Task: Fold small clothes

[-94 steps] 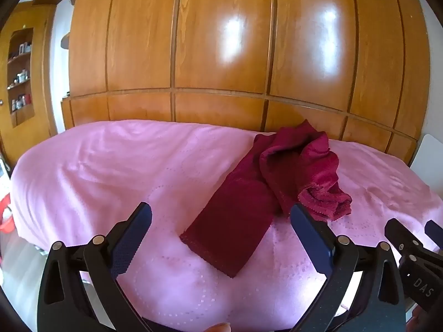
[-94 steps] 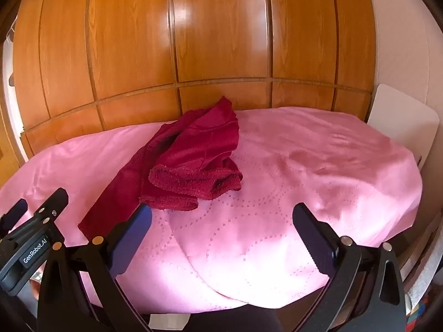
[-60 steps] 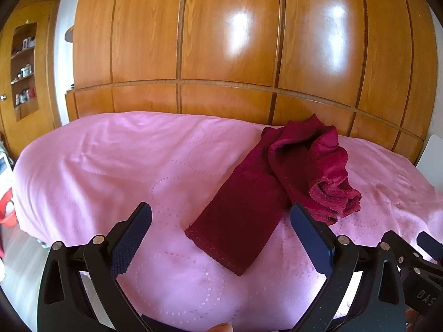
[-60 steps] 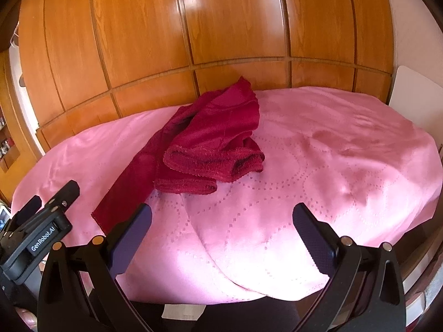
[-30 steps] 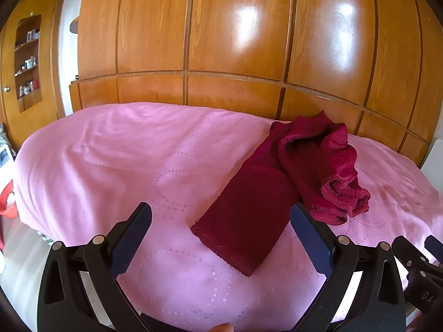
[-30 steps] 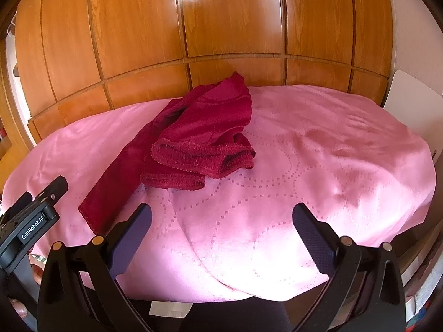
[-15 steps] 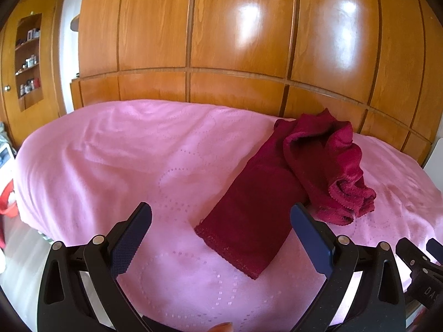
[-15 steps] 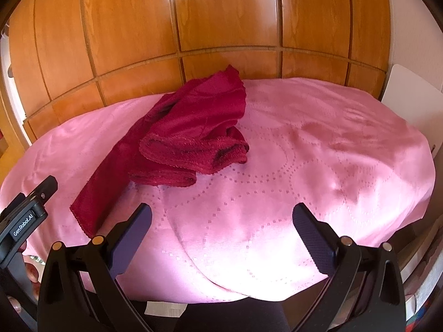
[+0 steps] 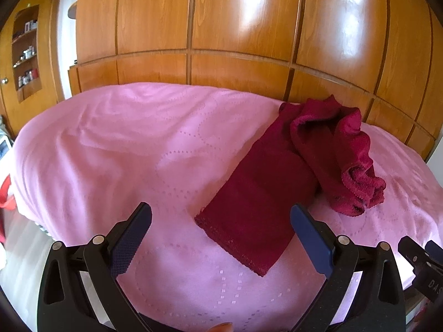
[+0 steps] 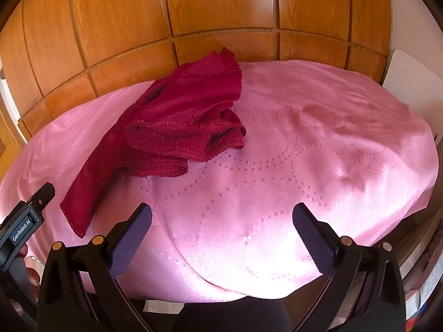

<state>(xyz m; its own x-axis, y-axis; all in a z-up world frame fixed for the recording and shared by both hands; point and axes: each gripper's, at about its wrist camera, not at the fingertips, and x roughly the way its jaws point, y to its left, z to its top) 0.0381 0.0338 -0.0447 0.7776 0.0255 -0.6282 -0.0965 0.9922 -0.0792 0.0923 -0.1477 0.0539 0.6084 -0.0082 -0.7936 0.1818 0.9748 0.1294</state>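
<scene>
Both grippers, left (image 9: 221, 231) & right (image 10: 221, 231), gape empty above pink cover (image 9: 110, 149); only left view shows shelf niche (image 9: 26, 52), right view shows crumpled red cloth (image 10: 177, 130) end w/ folds.

A dark red garment (image 9: 265, 193) of soft, plush fabric is being seen lying crumpled and unfolded on a pink bedcover (image 9: 110, 149). One long, flat part is being stretched toward the near edge, its narrow end finished with a small scalloped trim. The other part is being bunched into a rumpled heap of folds at the far end, with trimmed edges turned outward. In the right wrist view the garment (image 10: 177, 127) is lying left of centre.
</scene>
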